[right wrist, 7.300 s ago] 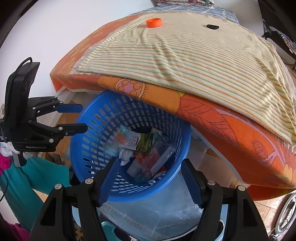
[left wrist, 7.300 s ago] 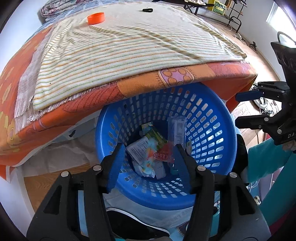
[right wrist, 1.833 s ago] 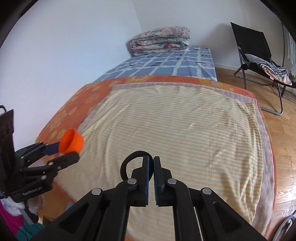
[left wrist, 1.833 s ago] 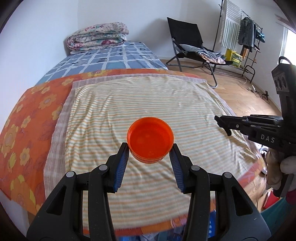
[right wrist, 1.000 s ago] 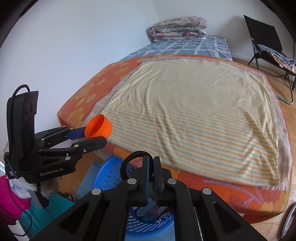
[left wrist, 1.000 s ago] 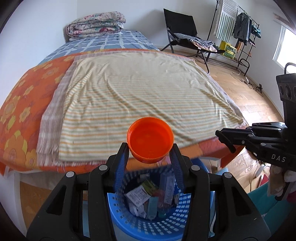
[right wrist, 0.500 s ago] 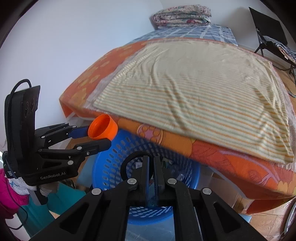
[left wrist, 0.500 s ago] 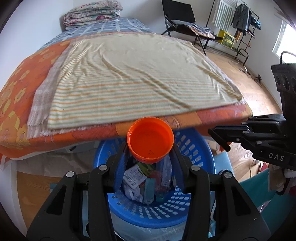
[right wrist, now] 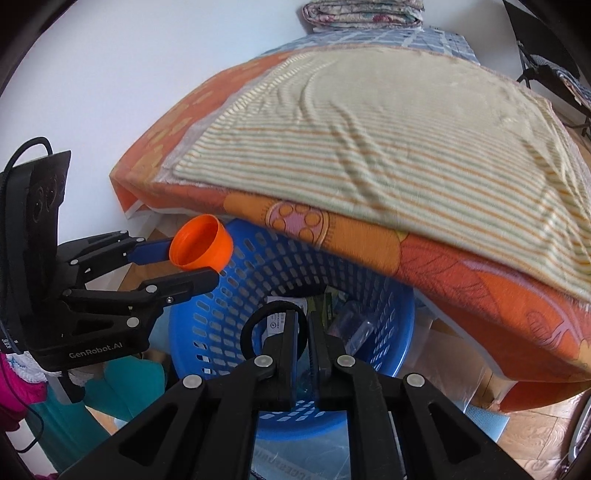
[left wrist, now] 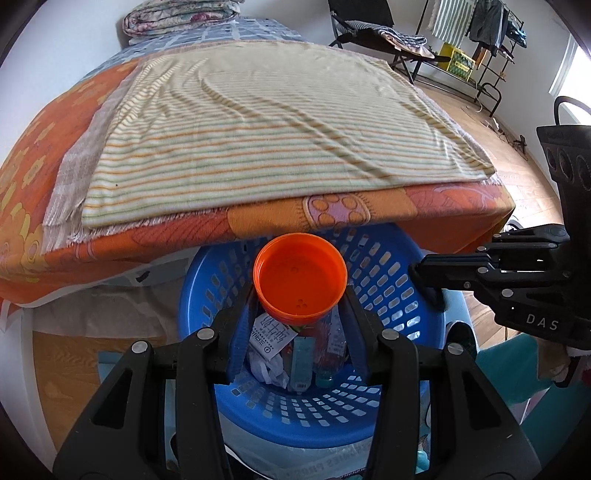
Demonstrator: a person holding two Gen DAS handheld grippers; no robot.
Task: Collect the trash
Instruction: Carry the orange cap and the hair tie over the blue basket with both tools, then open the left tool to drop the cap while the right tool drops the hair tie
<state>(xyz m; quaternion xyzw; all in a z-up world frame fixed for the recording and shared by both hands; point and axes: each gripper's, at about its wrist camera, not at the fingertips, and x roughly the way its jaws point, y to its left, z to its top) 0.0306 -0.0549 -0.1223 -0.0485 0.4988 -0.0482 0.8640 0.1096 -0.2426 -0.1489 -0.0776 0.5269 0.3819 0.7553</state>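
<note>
My left gripper is shut on an orange plastic lid and holds it over the blue perforated basket, which holds wrappers and a crumpled tissue. In the right wrist view the lid hangs above the basket's left rim. My right gripper is shut on a thin black hair-tie loop and hovers over the basket too. It also shows in the left wrist view at the right, above the basket's right rim.
The basket stands on the floor against the bed's foot edge. The bed carries an orange flowered sheet and a striped blanket. A folded quilt lies at the far end. A black chair and clothes rack stand at right.
Both grippers have come back from the bed and lowered over the basket, the left with the orange lid, the right with the black loop. Both items left the blanket.
</note>
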